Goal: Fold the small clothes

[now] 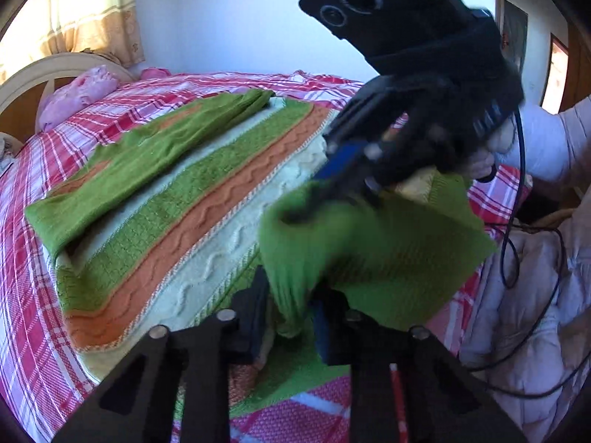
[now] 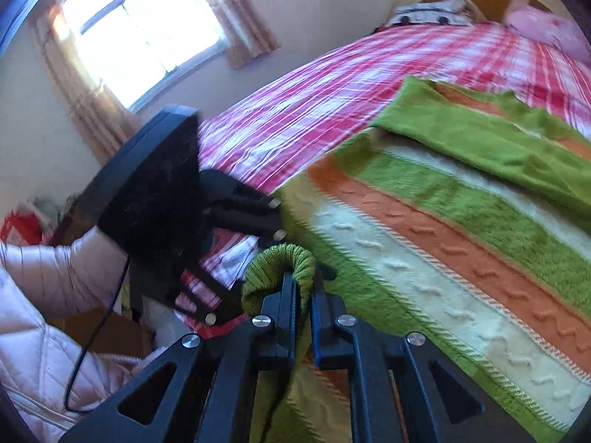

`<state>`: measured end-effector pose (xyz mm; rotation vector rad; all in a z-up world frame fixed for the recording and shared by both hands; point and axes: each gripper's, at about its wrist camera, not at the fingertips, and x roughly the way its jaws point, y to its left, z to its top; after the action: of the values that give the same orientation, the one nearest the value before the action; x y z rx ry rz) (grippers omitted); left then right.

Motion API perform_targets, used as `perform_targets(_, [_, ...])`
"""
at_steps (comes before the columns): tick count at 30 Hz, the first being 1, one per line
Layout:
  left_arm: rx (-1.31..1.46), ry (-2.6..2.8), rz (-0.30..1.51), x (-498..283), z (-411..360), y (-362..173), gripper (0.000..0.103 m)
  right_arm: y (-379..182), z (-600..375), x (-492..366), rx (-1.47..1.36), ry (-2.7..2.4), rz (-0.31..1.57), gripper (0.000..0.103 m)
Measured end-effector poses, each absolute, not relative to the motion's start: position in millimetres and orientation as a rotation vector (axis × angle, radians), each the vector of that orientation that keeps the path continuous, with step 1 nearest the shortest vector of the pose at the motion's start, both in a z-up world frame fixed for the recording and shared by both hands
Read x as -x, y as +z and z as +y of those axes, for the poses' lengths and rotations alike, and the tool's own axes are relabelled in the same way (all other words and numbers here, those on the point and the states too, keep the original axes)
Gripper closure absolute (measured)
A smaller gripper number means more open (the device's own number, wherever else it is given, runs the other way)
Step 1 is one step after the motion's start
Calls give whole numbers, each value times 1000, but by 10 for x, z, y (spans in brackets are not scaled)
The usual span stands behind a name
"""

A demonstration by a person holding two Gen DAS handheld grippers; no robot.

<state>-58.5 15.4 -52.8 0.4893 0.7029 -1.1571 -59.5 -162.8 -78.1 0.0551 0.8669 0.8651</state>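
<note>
While both grippers are bunched up at the near edge of the bed, the striped knit sweater [image 1: 192,199] with its green, orange and cream bands lies spread flat across the red-and-white plaid bedsheet [image 1: 22,258]. One green sleeve [image 1: 147,158] is already folded diagonally over the body of the sweater, running from the near left toward the far right in the left wrist view.

The other green ribbed sleeve [image 1: 373,247] is lifted off the bed at the near right corner of the sweater. The left gripper [image 1: 291,317] has its jaws pinched in on the lower bunched end of that sleeve, green fabric squeezed between the black fingers. The right gripper [image 2: 303,291] is clamped narrow on the ribbed cuff end, and you can see the knit looping over the top of its fingers [image 2: 288,295] in its own camera. In the left view the right gripper [image 1: 325,199] comes in from the upper right, tips buried in the green cloth, a bit blurry.

A hand in a pale pink quilted sleeve [image 2: 55,269] holds the left gripper's black handle at the left of the right wrist view. Far behind there's a cream curved headboard [image 1: 40,70], a pink pillow [image 1: 81,92] and a bright window with beige curtains [image 2: 147,33].
</note>
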Motion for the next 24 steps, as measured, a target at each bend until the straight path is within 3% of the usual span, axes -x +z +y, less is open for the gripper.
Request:
perform_targets(4, [-446,-1116,762,500,162,-537,85,-634,-2083,494,-252,766,780,72])
perform_targets(5, [-424,-1115,782,437,165,-543,79,-586,-2216,514,-287,734,739,69])
perform_targets(7, [-410,-1109,810,412,147,-569,55,-484,-2480,595,-333,653,662,61])
perform_targets(8, [-422,-1093,809,401,115,-586,33,-460,-2590,645,-341,621,641,61])
perform_targets(9, [-437,-1081,804,386,73,-607,23,-441,-2666,690,-343,596,632,61])
perform_targets(13, [-494,-1087,802,373,-79,-688,24,-412,-2961,967,-319,491,613,61])
perform_targets(16, [-521,-1101,792,403,-108,-668,31,-414,-3224,1252,-337,401,600,61])
perform_targets(24, [-554,-1120,833,232,-354,-646,31,-629,-3792,1634,-473,281,585,61])
